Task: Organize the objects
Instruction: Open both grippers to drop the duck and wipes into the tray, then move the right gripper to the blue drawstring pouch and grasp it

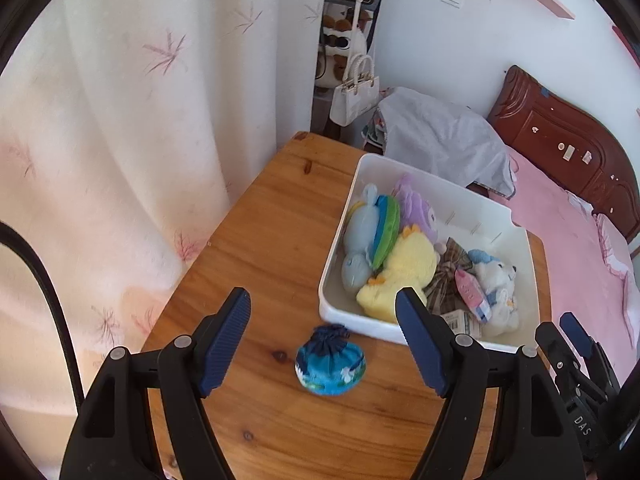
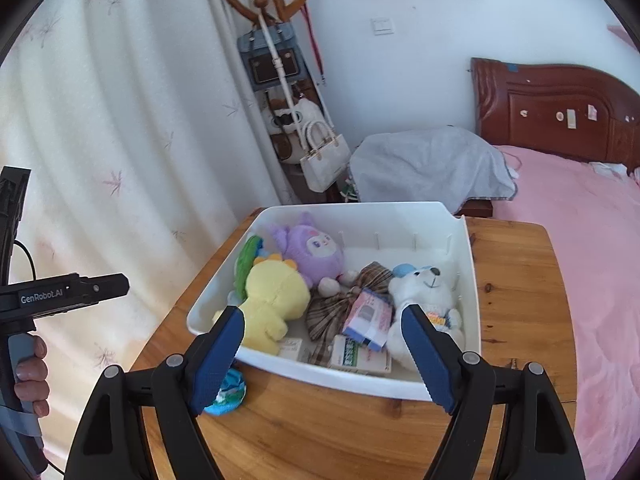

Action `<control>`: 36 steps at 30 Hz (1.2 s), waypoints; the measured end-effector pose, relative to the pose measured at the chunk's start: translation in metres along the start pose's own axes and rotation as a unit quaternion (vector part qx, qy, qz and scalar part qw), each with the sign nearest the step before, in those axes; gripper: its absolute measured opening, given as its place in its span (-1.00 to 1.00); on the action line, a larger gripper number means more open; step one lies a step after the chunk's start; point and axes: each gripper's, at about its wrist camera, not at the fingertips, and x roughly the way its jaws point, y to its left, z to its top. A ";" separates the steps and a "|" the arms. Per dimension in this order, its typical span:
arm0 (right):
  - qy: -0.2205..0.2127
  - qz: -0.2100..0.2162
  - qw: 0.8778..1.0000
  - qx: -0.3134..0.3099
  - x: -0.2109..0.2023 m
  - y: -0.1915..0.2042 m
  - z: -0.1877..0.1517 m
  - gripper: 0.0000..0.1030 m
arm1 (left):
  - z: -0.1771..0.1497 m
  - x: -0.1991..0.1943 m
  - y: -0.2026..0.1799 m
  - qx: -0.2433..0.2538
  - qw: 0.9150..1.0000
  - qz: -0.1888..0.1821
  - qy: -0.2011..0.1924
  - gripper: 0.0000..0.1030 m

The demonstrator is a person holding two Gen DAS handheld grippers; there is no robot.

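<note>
Both tongs, left gripper (image 1: 323, 344) and right gripper (image 2: 322, 356), gape wide and empty, because the little blue cloth pouch (image 1: 330, 363) between the left tips waits outside the white plastic tub (image 1: 340, 252).

A wooden table (image 1: 272, 248) carries a white bin (image 1: 420, 196) and blue pouch (image 1: 330, 364)

The left gripper (image 1: 323, 330) and right gripper (image 2: 322, 346) both stood with jaws wide apart, holding nothing. At lower left, a hand (image 2: 32, 376) gripped the left gripper's handle.
</note>
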 end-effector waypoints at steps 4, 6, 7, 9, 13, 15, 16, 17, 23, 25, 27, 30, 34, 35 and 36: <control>-0.002 0.011 1.000 -0.016 -0.003 0.015 -0.013 0.58 | -0.019 0.002 0.012 -0.009 1.000 0.023 0.010 0.52; -0.004 0.013 1.000 -0.025 -0.003 0.025 -0.018 0.58 | -0.027 0.006 0.019 0.000 0.999 0.029 0.022 0.52; -0.007 0.014 0.999 -0.028 -0.003 0.031 -0.022 0.58 | -0.031 0.009 0.024 -0.002 0.999 0.030 0.030 0.52; -0.008 0.017 0.999 -0.032 -0.001 0.041 -0.027 0.58 | -0.038 0.013 0.034 -0.005 0.999 0.034 0.041 0.52; 0.001 0.010 0.999 -0.042 0.011 0.064 -0.036 0.58 | -0.044 0.020 0.056 -0.012 0.997 0.047 0.059 0.52; 0.001 0.008 0.999 -0.045 0.016 0.073 -0.038 0.58 | -0.042 0.025 0.069 -0.020 0.996 0.051 0.065 0.52; 0.002 0.005 0.999 -0.047 0.020 0.079 -0.040 0.58 | -0.041 0.027 0.075 -0.022 0.996 0.050 0.068 0.52; 0.004 0.003 0.999 -0.048 0.024 0.084 -0.042 0.58 | -0.041 0.029 0.079 -0.022 0.996 0.052 0.071 0.52; 0.024 -0.017 0.999 -0.044 0.054 0.112 -0.056 0.58 | -0.039 0.046 0.107 -0.010 0.993 0.047 0.106 0.52; 0.032 -0.028 0.998 -0.043 0.064 0.121 -0.060 0.58 | -0.039 0.055 0.114 -0.005 0.991 0.037 0.125 0.54; 0.040 -0.036 0.998 -0.040 0.072 0.128 -0.063 0.58 | -0.039 0.062 0.119 0.000 0.990 0.030 0.138 0.54; 0.054 -0.053 0.996 -0.037 0.086 0.138 -0.068 0.58 | -0.039 0.071 0.126 0.017 0.988 0.022 0.153 0.54; 0.077 -0.070 0.994 -0.023 0.103 0.144 -0.074 0.58 | -0.040 0.081 0.135 0.037 0.985 0.014 0.167 0.54; 0.081 -0.074 0.994 -0.018 0.107 0.145 -0.075 0.58 | -0.039 0.083 0.138 0.038 0.985 0.012 0.170 0.54; 0.087 -0.079 0.993 -0.013 0.111 0.145 -0.077 0.58 | -0.039 0.085 0.139 0.041 0.984 0.010 0.173 0.54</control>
